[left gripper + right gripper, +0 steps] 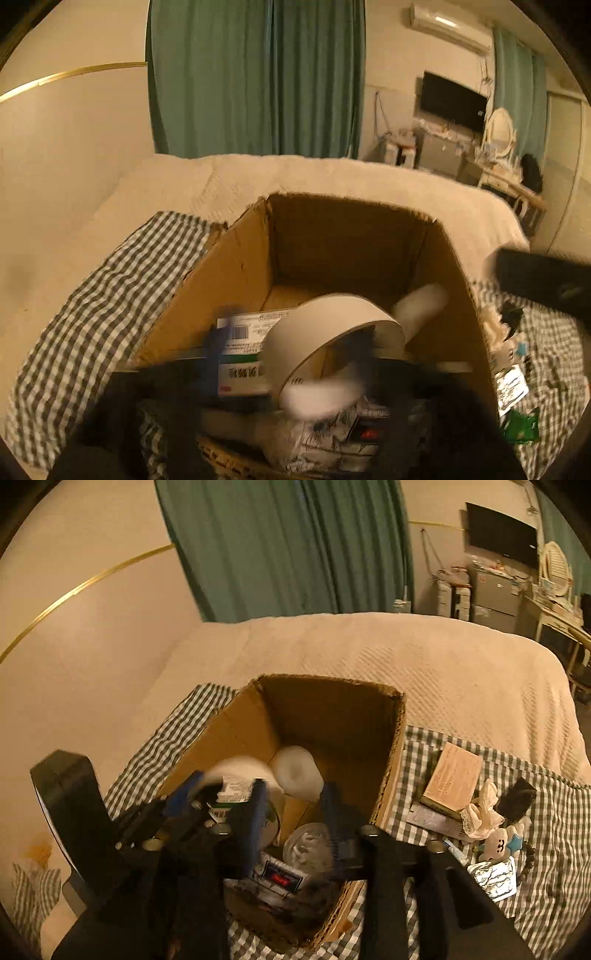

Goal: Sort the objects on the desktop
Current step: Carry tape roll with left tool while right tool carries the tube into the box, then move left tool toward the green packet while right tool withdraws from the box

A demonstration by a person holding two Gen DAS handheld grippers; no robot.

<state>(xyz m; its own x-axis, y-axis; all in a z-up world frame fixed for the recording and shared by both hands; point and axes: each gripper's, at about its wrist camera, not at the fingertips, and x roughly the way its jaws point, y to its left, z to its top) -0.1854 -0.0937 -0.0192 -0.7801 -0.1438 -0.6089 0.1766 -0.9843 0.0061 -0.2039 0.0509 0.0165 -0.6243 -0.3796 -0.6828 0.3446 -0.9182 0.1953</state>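
Observation:
An open cardboard box (236, 273) (388, 760) stands on a checked cloth. Inside lie a wide white tape roll (332, 314), a green-and-white medicine carton (243, 332) (234, 788), a white cylinder (421, 302) (299, 771), a clear plastic piece (308, 845) and a printed packet (347, 424) (280, 878). My left gripper (293, 332) hangs over the box's near side, open, its blurred blue fingers (218, 343) on either side of the tape roll and clear of it. My right gripper (293, 794) is open above the clear piece, holding nothing.
On the cloth right of the box lie a tan box (452, 775) on a book, lace, a black item (517, 799), a small white figure (496, 843), a foil packet (495, 878) and a green wrapper (521, 426). A bed (406, 657) lies behind.

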